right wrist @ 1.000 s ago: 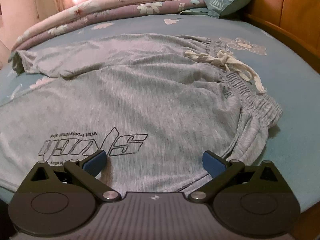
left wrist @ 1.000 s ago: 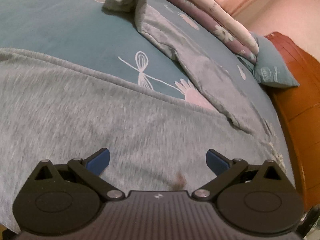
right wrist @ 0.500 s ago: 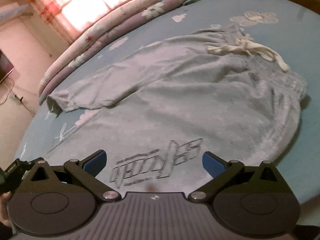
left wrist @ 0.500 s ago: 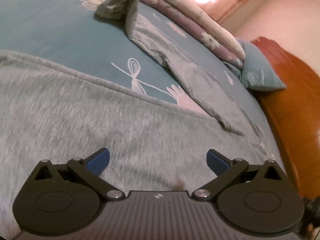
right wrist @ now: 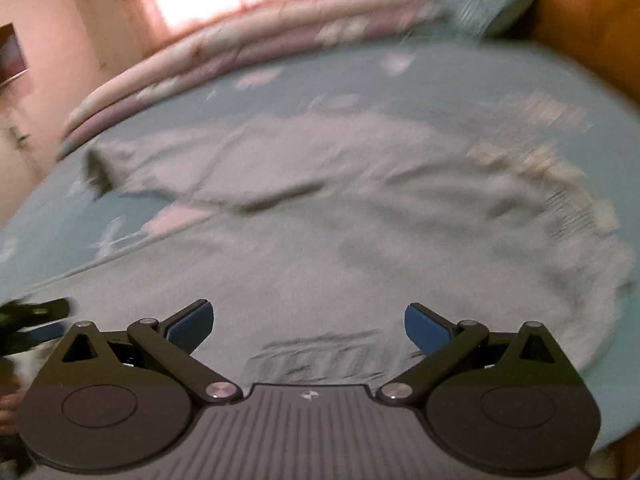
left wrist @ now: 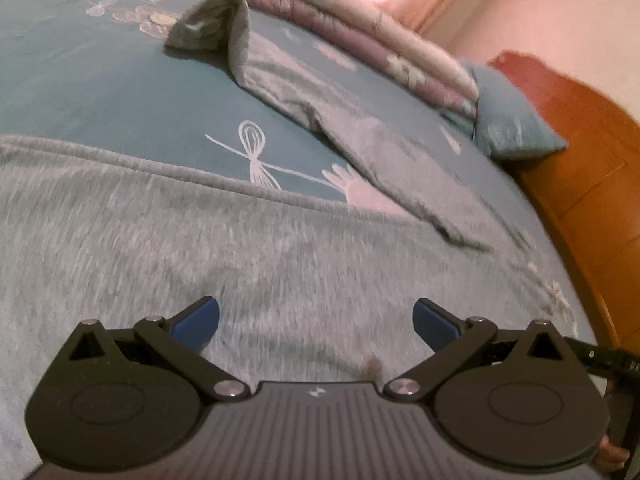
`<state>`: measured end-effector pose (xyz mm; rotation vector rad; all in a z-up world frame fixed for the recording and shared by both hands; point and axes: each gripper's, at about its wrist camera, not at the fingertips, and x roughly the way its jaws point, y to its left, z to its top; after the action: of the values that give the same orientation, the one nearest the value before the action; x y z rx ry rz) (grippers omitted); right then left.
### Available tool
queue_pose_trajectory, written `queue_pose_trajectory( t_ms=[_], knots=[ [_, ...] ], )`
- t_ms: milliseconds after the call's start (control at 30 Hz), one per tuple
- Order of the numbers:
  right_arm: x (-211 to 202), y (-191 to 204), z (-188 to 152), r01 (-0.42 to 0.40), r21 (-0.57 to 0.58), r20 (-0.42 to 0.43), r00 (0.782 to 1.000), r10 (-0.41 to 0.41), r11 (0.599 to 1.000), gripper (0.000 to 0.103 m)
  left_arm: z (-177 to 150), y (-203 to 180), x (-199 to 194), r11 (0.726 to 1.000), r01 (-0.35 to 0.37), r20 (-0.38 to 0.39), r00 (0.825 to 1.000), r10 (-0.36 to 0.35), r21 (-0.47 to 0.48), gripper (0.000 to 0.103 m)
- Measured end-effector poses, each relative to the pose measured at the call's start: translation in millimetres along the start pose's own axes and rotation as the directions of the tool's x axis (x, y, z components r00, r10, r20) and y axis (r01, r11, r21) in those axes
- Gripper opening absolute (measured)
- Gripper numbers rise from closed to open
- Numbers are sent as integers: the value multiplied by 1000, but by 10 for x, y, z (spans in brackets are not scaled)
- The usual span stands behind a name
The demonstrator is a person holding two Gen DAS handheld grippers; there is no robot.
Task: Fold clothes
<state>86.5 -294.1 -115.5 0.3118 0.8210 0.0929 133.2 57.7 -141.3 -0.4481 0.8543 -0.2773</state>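
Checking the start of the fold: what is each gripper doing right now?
Left gripper: open, empty, over the grey trousers.
Right gripper: open, empty, over the trousers.

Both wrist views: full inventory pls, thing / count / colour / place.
grey trousers: 1, heather grey, spread flat on the bed; far leg's cuff flipped up
drawstring: 1, white, at the waistband, blurred
bedsheet: 1, teal with white and pink prints, under the trousers
quilt: 1, pink and mauve floral, rolled along the far edge
pillow: 1, teal, by the headboard
headboard: 1, orange-brown wood, bed end
left claw: 1, black with blue pads, open over the trousers
right claw: 1, same, open over the printed logo
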Motion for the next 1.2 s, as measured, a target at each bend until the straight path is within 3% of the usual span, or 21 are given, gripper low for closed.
queue_pose_trajectory(
  t_ms=[67, 167, 267, 333, 367, 400, 467, 600, 733, 867, 1000, 1100, 1167, 1200],
  knots=[
    [41, 42, 41, -52, 7, -7, 999, 52, 999, 103, 123, -2, -80, 998, 40, 1, 999, -40, -39, 101],
    [123, 166, 78, -74, -34, -19, 997, 73, 997, 103, 489, 72, -282, 986, 119, 77, 991, -110, -118, 101],
    [220, 286, 109, -106, -70, -43, 994, 103, 992, 103, 955, 249, -376, 968, 154, 158, 980, -124, -197, 99],
    [289, 383, 102, -127, -89, -56, 991, 122, 988, 103, 1284, 451, -336, 945, 175, 205, 971, -119, -278, 88],
    [329, 435, 108, -131, -101, -65, 990, 125, 986, 103, 1434, 552, -297, 931, 185, 226, 967, -115, -316, 76],
    [369, 482, 119, -133, -114, -73, 990, 125, 985, 103, 1565, 658, -230, 915, 189, 247, 964, -103, -356, 65],
    [443, 556, 146, -133, -143, -84, 989, 121, 981, 103, 1777, 878, -37, 868, 214, 270, 958, -97, -447, 64],
    [598, 641, 224, -132, -167, -103, 988, 116, 977, 103, 2071, 1249, 469, 721, 345, 340, 927, -160, -601, 64],
    [783, 673, 323, -122, -168, -113, 988, 104, 978, 103, 2264, 1491, 884, 615, 408, 416, 899, -139, -675, 64],
    [955, 709, 387, -97, -185, -120, 990, 76, 978, 103, 2338, 1651, 1246, 575, 367, 381, 919, -103, -731, 65],
    [1064, 746, 436, -98, -199, -122, 990, 75, 975, 103, 2331, 1788, 1475, 505, 410, 418, 902, -105, -759, 67],
    [1123, 779, 460, -102, -202, -120, 990, 79, 974, 103, 2339, 1859, 1634, 430, 467, 454, 880, -140, -772, 68],
    [1151, 799, 469, -103, -203, -123, 989, 79, 974, 103, 2349, 1872, 1662, 417, 466, 468, 878, -104, -781, 66],
    [1165, 812, 470, -101, -205, -123, 989, 76, 973, 103, 2389, 1867, 1624, 454, 430, 458, 887, -53, -780, 65]
  ],
)
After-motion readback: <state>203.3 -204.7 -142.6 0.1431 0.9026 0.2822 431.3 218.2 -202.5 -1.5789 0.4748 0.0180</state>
